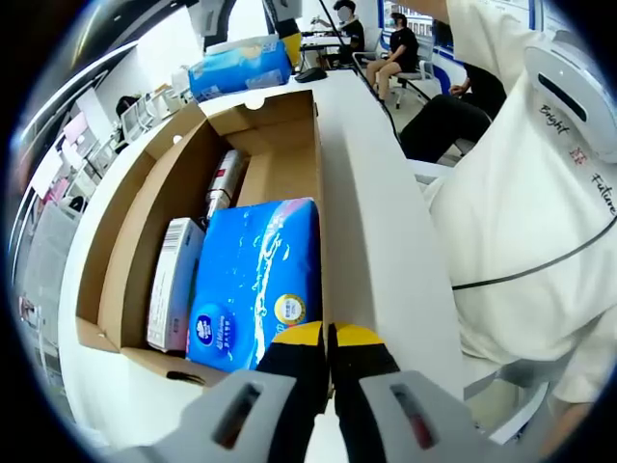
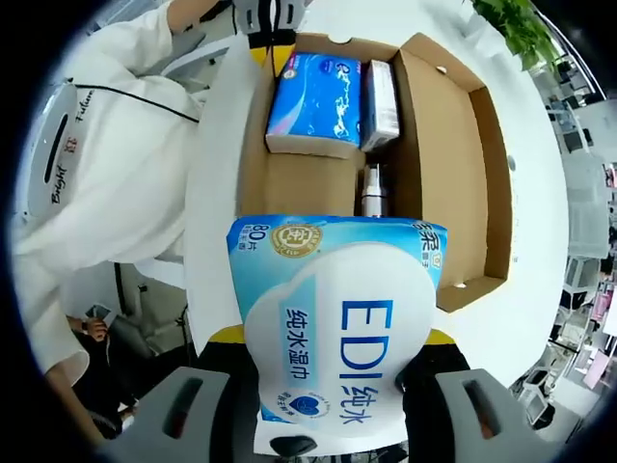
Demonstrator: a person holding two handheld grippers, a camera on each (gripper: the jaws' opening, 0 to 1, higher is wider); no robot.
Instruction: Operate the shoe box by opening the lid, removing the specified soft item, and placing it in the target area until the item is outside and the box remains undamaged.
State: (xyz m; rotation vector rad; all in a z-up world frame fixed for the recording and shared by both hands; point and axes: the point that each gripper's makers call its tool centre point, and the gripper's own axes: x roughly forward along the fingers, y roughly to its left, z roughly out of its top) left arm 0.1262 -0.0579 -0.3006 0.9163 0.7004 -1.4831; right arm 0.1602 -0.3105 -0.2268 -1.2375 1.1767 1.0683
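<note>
A: In the left gripper view, where does the open brown cardboard shoe box lie?

B: It runs from lower left up toward the top centre on the white counter. The left gripper sits at bottom centre with its yellow-tipped jaws pressed together, holding nothing, right at the near edge of the blue plastic tissue pack inside the box.

A: And the soft item the task wants out?

B: In my judgement that is the white-and-blue soft pack of wet wipes in the right gripper view. The right gripper pinches it between spread jaws at lower centre, with the box beyond it toward the top. So the right hand is the one carrying.

A: What does that view add?

B: The whole box interior from the far end, and counter space along the box's left wall.
</note>
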